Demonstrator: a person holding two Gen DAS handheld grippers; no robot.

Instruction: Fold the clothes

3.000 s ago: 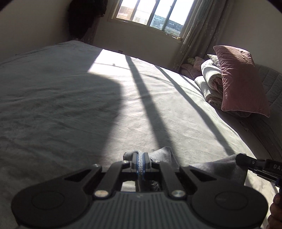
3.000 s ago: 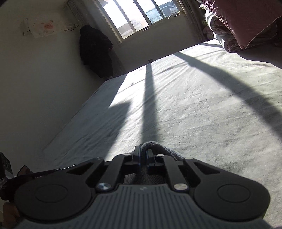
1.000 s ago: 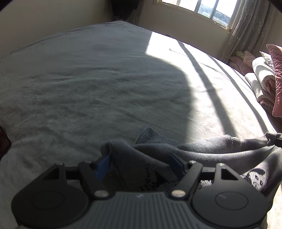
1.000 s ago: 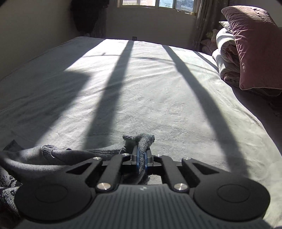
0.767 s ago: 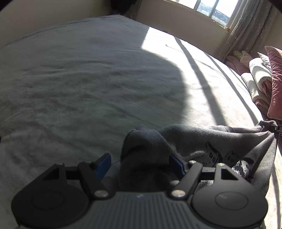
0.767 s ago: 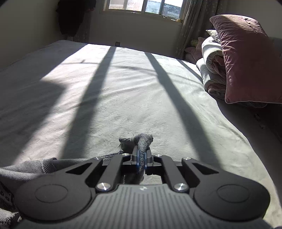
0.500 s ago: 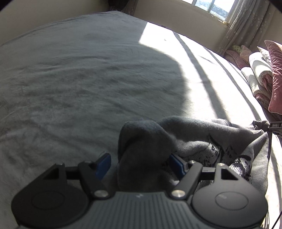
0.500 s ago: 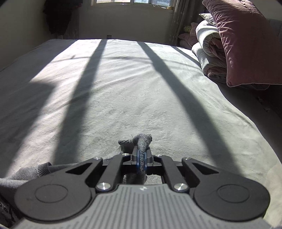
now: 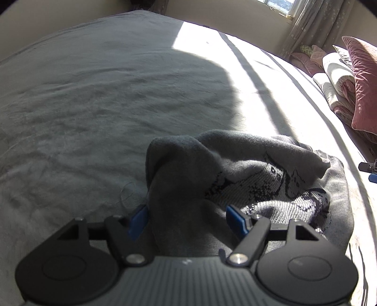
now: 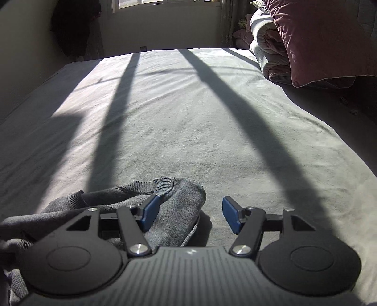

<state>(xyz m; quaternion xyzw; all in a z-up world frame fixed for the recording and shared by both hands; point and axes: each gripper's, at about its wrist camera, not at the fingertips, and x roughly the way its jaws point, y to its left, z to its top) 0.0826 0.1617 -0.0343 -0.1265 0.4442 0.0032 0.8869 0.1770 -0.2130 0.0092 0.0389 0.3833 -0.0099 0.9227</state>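
Observation:
A dark grey knitted sweater (image 9: 259, 179) with a black-and-white pattern lies bunched on the grey bed (image 9: 94, 98). My left gripper (image 9: 186, 220) is open, and a fold of the sweater lies loose between its blue pads. My right gripper (image 10: 188, 213) is open too. The sweater's ribbed edge (image 10: 165, 204) lies on the bed under and beside its left pad, and nothing is gripped. The tip of the right gripper shows at the right edge of the left wrist view (image 9: 368, 168).
A dusty pink pillow (image 10: 318, 35) leans on folded quilts (image 10: 266, 47) at the head of the bed, on the right. A window (image 10: 150, 3) and curtains stand beyond the far side. Dark clothing (image 10: 73, 26) hangs at the far left wall.
The right gripper has opened and let go of the sweater, which now lies on the bed. The left gripper stays open, and the sweater has settled lower and more bunched.

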